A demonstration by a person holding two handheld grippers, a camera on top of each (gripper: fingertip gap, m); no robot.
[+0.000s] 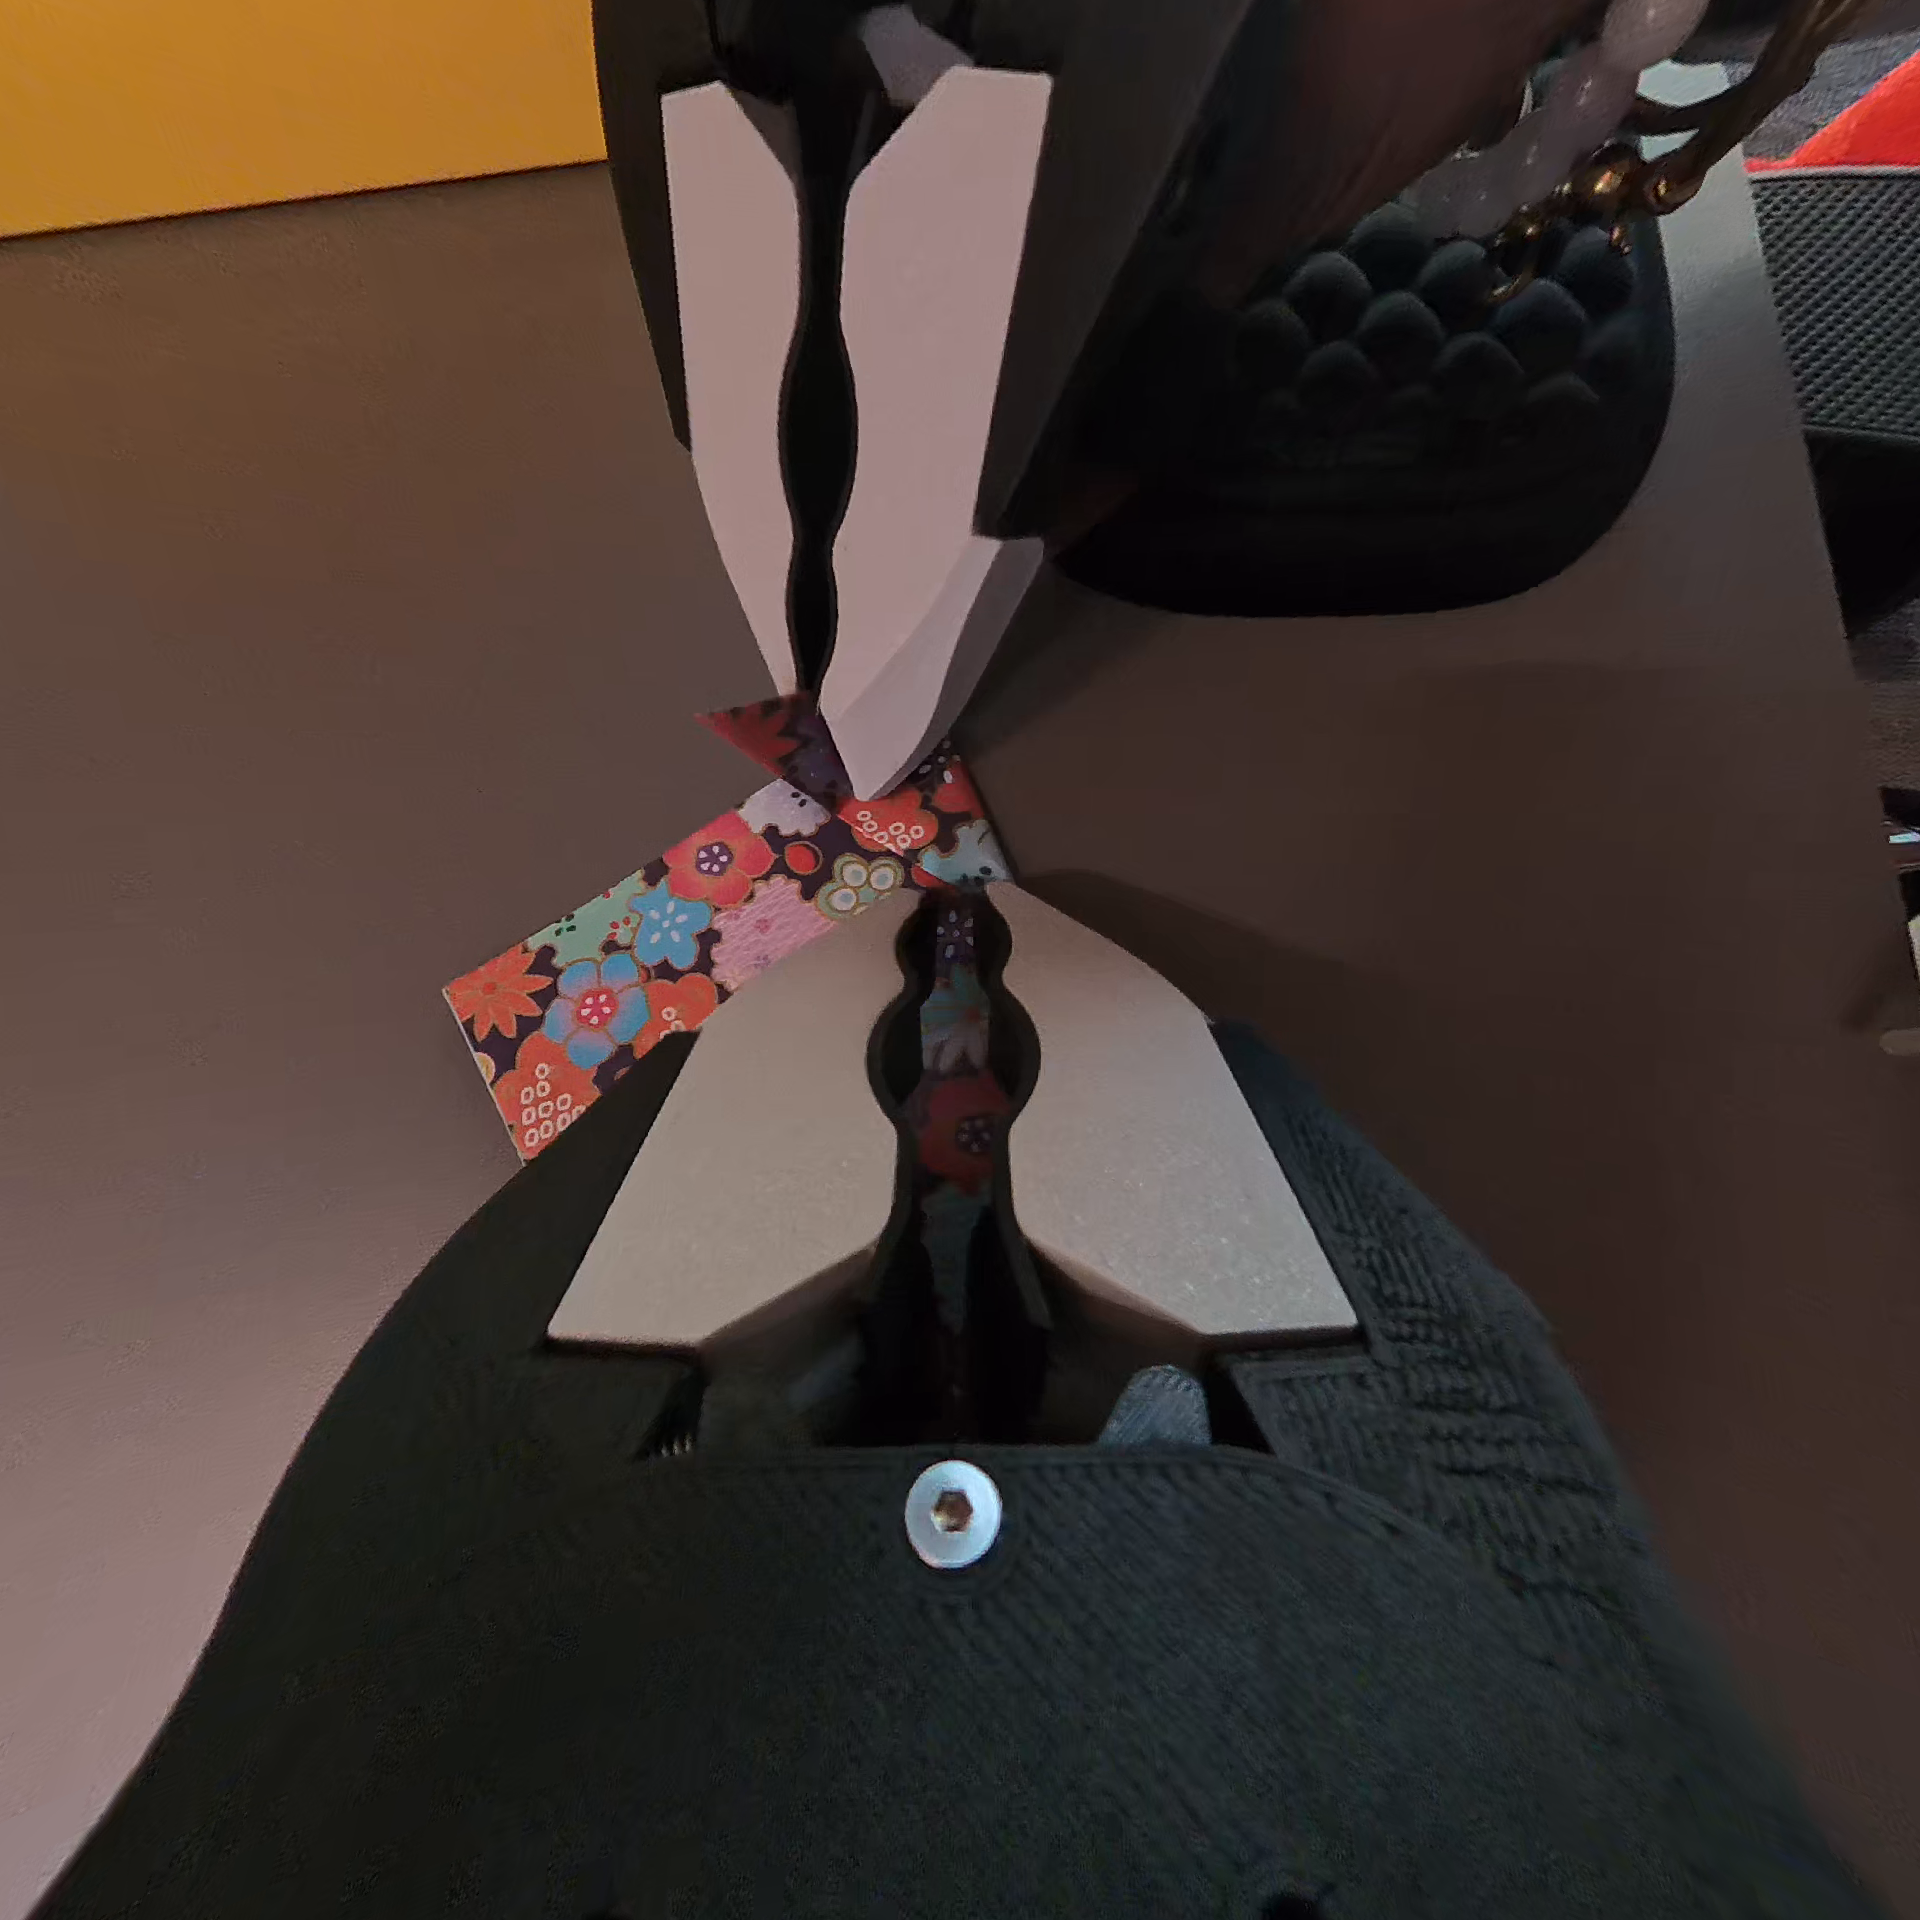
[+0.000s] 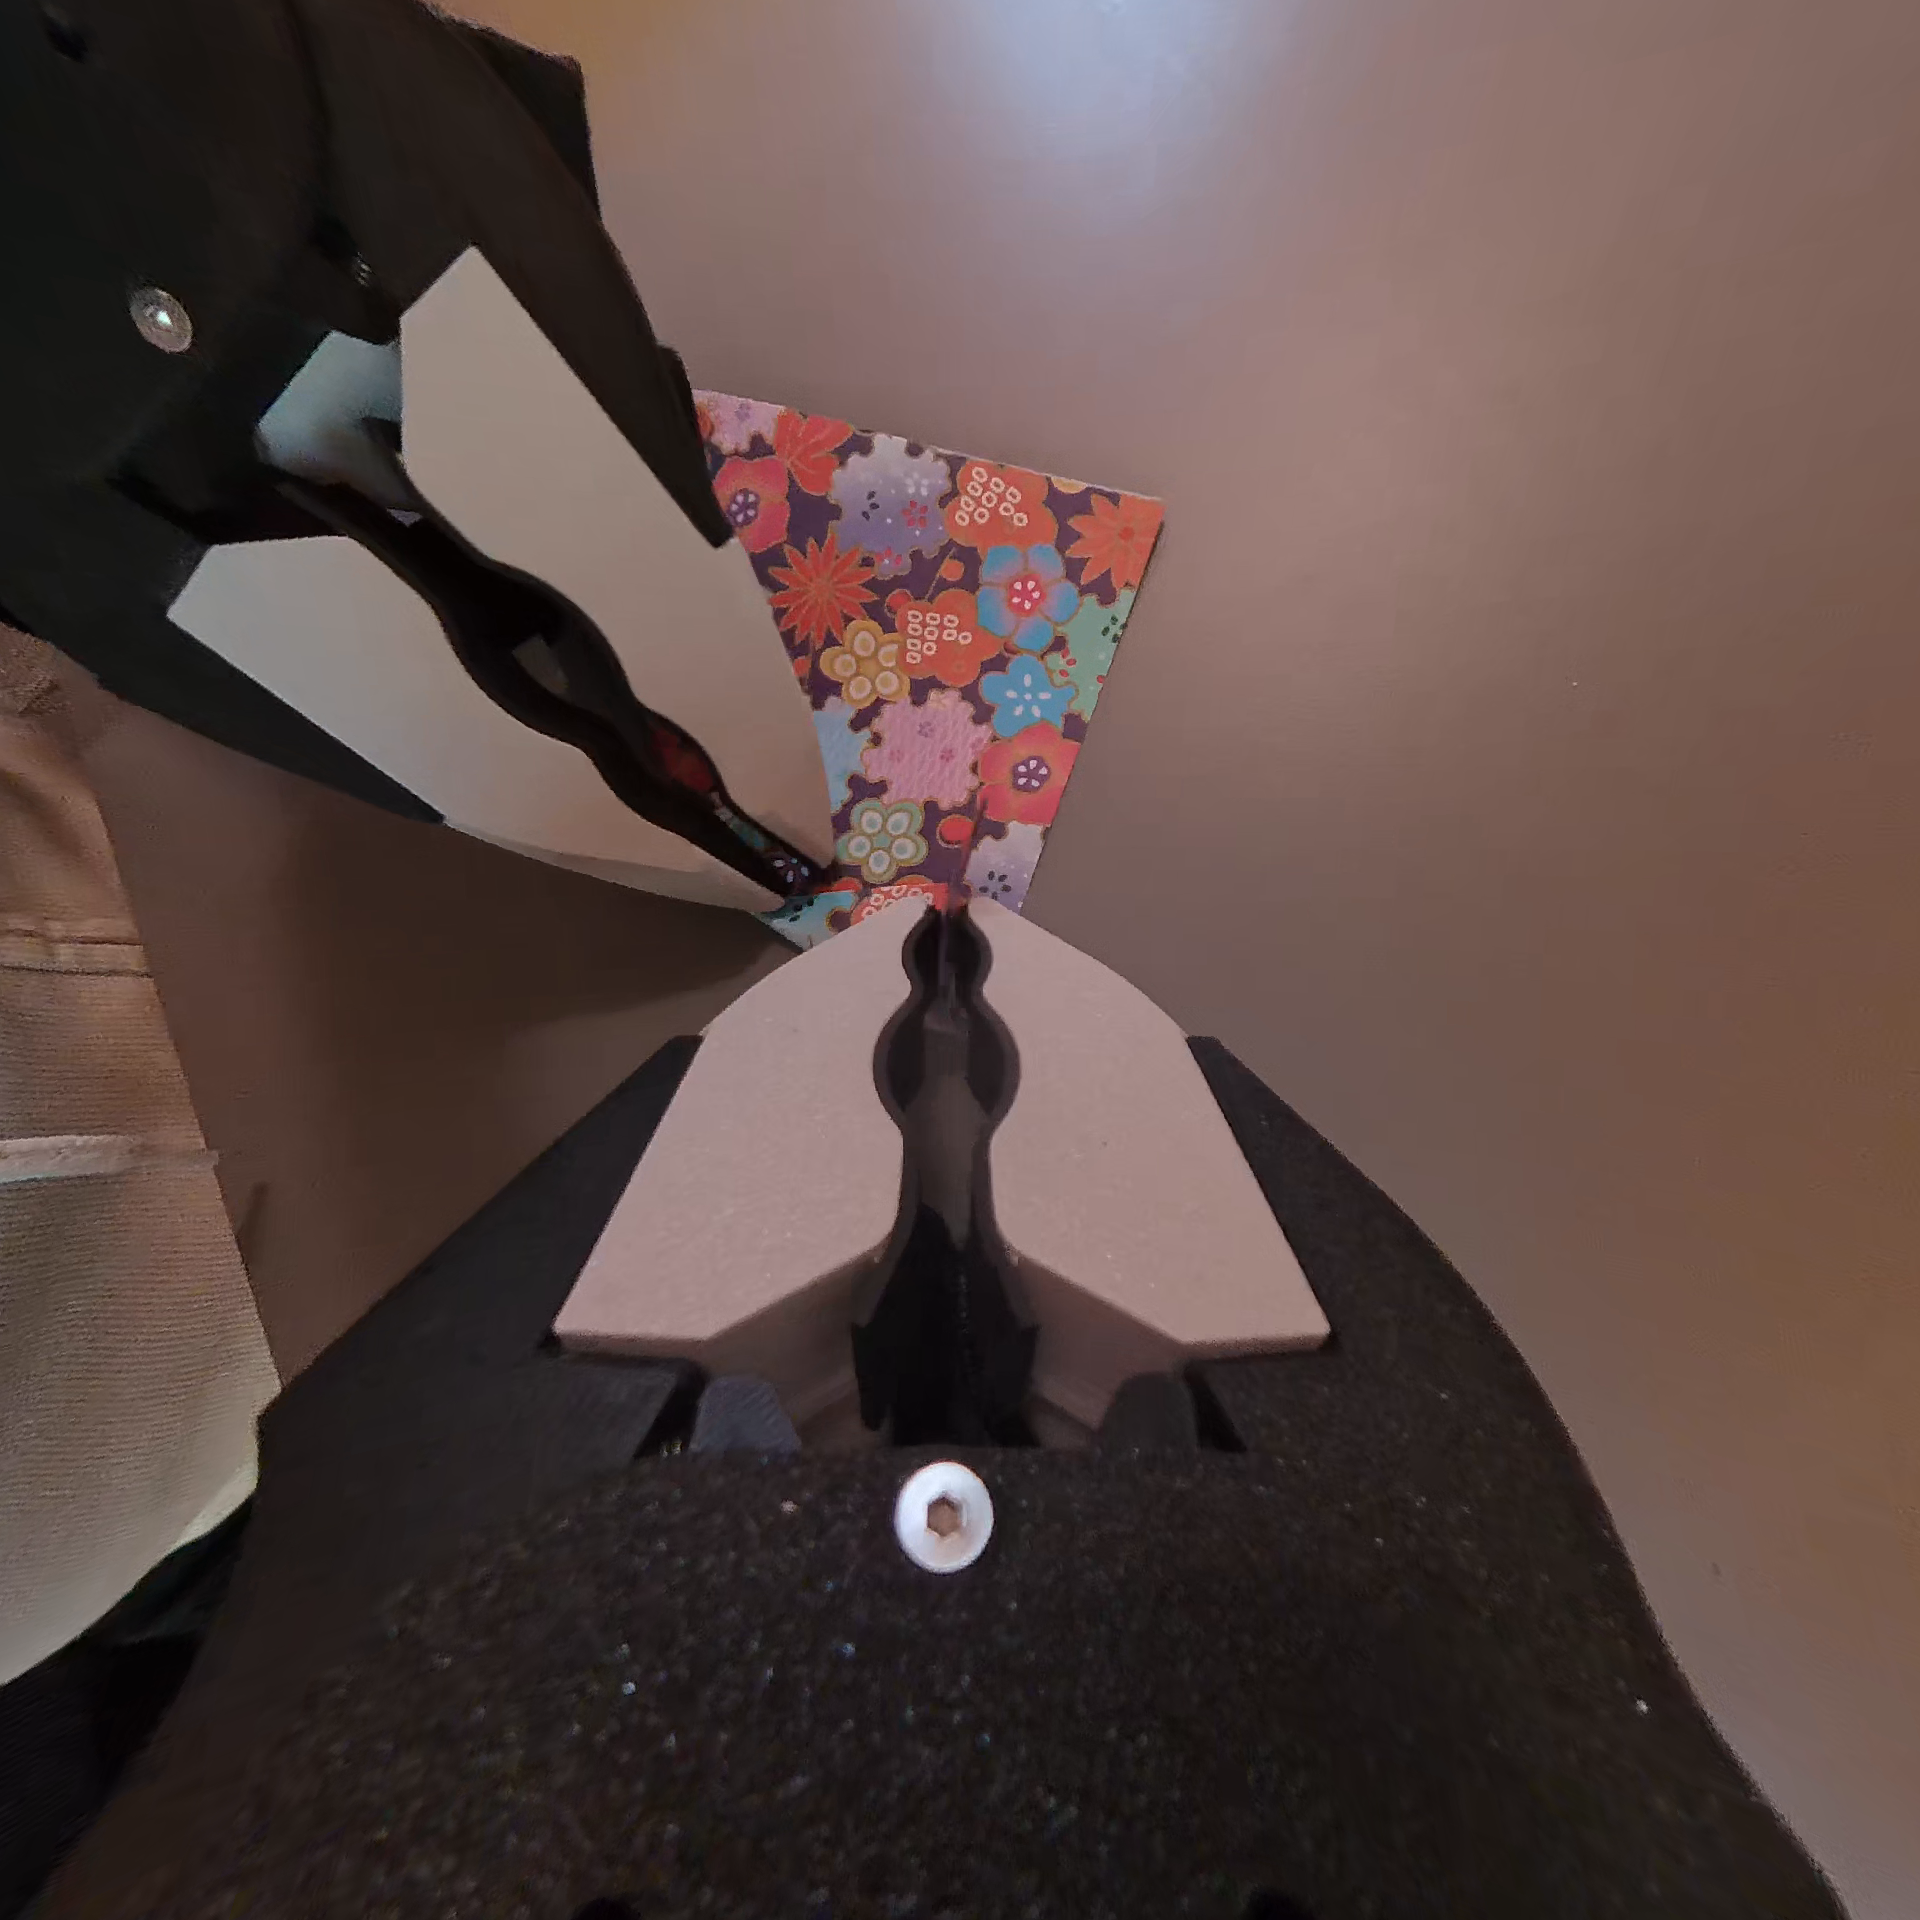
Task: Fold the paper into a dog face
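The floral patterned paper [image 1: 665, 935], folded, is held up above the brown table [image 1: 260, 623] between both grippers. My left gripper [image 1: 961, 894] is shut on the paper, and a strip of the paper runs back between its fingers. The right gripper [image 1: 831, 753] comes in from the top of the left wrist view and pinches the paper's near corner right beside the left gripper's tips. In the right wrist view, my right gripper [image 2: 951, 909] is shut on the paper's lower point. The paper [image 2: 935, 644] fans upward, and the left gripper [image 2: 800, 883] grips it from the upper left.
A yellow board [image 1: 260, 94] stands at the table's far left edge. A black padded object with a metal chain [image 1: 1455, 364] lies at the back right, next to a grey mesh item [image 1: 1839, 301]. Beige cloth [image 2: 83, 1143] shows at the left of the right wrist view. Left and right tips are no more than a few centimetres apart.
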